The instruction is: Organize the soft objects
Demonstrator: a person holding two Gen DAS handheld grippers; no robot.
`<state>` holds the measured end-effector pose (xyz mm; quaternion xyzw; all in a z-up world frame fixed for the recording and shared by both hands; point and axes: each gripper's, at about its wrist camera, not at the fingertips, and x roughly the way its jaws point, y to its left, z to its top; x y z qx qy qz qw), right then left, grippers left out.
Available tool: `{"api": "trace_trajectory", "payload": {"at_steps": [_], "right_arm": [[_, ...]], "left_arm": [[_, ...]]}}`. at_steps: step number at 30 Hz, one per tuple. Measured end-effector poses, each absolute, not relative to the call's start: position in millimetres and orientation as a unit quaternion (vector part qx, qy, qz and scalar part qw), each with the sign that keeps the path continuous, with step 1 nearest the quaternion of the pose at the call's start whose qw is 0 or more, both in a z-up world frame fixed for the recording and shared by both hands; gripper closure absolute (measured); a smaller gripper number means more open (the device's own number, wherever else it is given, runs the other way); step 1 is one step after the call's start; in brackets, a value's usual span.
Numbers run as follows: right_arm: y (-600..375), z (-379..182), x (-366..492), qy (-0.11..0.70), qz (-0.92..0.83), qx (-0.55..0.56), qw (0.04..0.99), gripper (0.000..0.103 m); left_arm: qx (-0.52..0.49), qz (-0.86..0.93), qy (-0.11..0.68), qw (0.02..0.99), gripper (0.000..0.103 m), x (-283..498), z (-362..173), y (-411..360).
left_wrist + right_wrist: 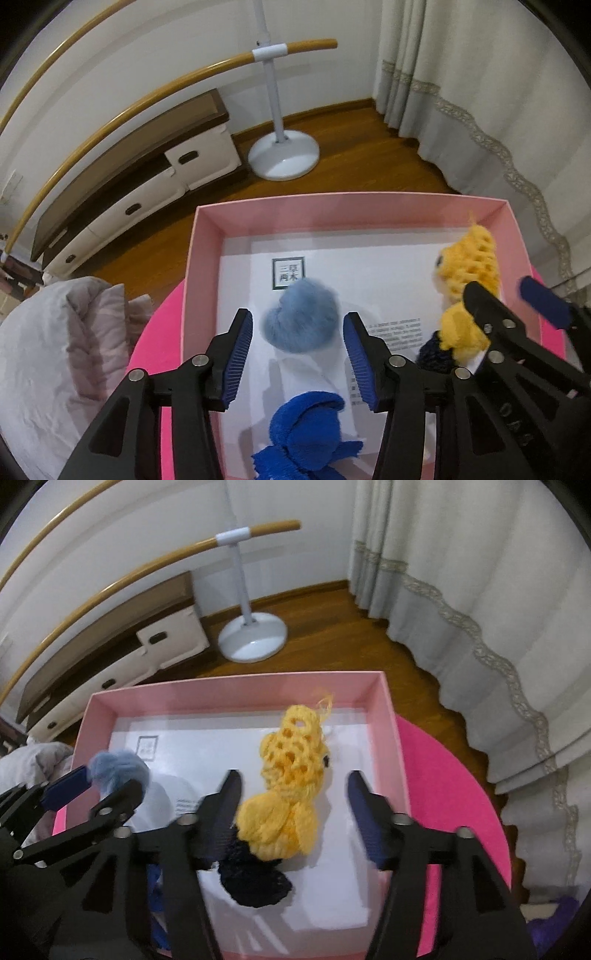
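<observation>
A pink box stands open on a bright pink round table. Inside lie a fluffy light blue heart, a royal blue cloth toy, and a yellow crochet toy with a dark navy base. My left gripper is open above the box, its jaws either side of the blue heart. My right gripper is open with the yellow crochet toy between its jaws, not touching. The box, the heart and the navy base also show there.
A crumpled grey-pink cloth lies left of the table. A purple item sits at the lower right. Beyond are a wooden floor, a white stand base, a low drawer cabinet and curtains.
</observation>
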<state>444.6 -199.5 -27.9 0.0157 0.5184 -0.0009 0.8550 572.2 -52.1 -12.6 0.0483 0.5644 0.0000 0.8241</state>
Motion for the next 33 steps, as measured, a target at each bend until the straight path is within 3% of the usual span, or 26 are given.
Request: {"api": "trace_trajectory", "payload": {"at_steps": [3,6,9,15,33], "right_arm": [[-206.7,-24.6,446.4,0.515,-0.001,0.027,0.857,0.031],[-212.8,-21.1,446.9,0.51,-0.008,0.034,0.859,0.019],[-214.8,-16.2,446.3,0.504,-0.008,0.032,0.863,0.019],[-210.0,-13.9,447.6,0.496,-0.034,0.007,0.867,0.015],[-208.3,-11.4,444.7,0.498,-0.042,-0.012,0.866,0.015]], "left_arm": [[0.037,0.014,0.561,0.827,0.032,581.8,-10.4,-47.2],[0.024,0.019,0.556,0.831,0.021,566.5,-11.2,-42.2],[0.022,0.022,0.551,0.834,0.013,553.0,-11.5,-38.2],[0.026,0.017,0.548,0.836,0.012,496.0,1.7,-27.9],[0.031,0.013,0.545,0.838,0.011,483.0,11.6,-30.2]]}}
